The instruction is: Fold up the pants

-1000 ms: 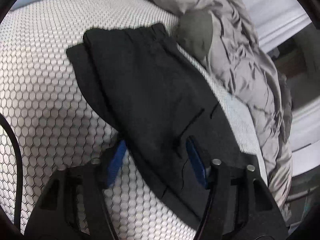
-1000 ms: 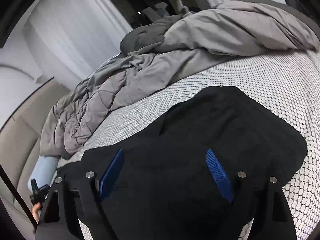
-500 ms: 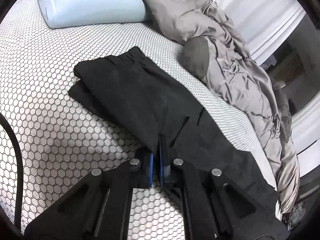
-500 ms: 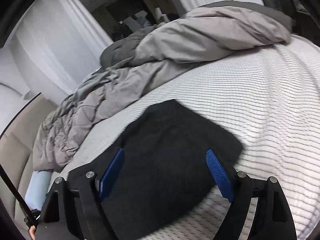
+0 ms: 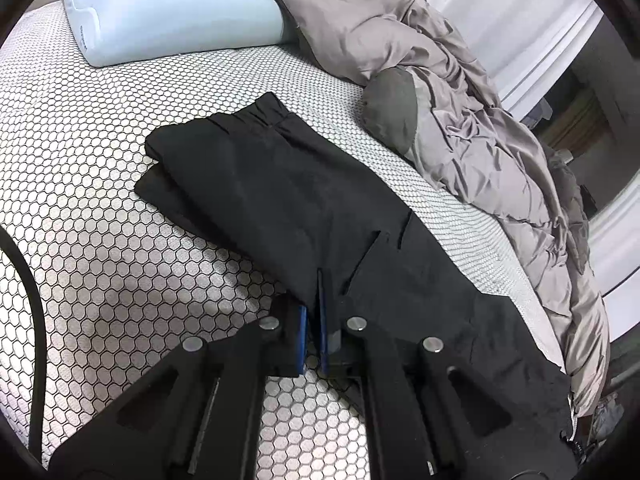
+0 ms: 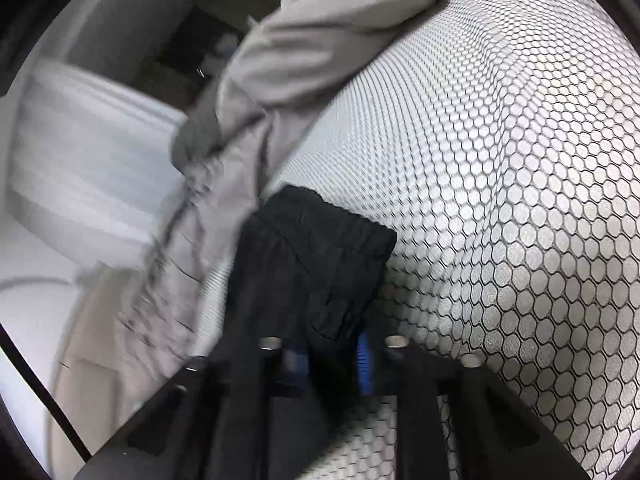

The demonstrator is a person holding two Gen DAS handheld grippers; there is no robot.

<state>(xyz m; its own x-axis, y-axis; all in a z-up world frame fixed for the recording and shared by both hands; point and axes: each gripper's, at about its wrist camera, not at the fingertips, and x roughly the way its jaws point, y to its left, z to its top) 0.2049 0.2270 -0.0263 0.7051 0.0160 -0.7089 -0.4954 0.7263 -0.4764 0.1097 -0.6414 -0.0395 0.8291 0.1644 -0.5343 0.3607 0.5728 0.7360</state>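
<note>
Honeycomb-patterned bedding (image 5: pixel 120 272) carries the black pants (image 5: pixel 288 200), which lie lengthwise beside a rumpled grey duvet (image 5: pixel 480 128), with a pale blue pillow (image 5: pixel 168 4) beyond the waistband. Left gripper (image 5: pixel 313 330) is clenched on the pants' near edge, blue pads nearly touching. Right gripper (image 6: pixel 334 360) pinches bunched pants fabric near the elastic waistband.

Pants (image 5: pixel 280 200) on mattress (image 5: pixel 100 260) — pillow (image 5: pixel 172 4) behind, duvet (image 5: pixel 480 120) right.
</note>
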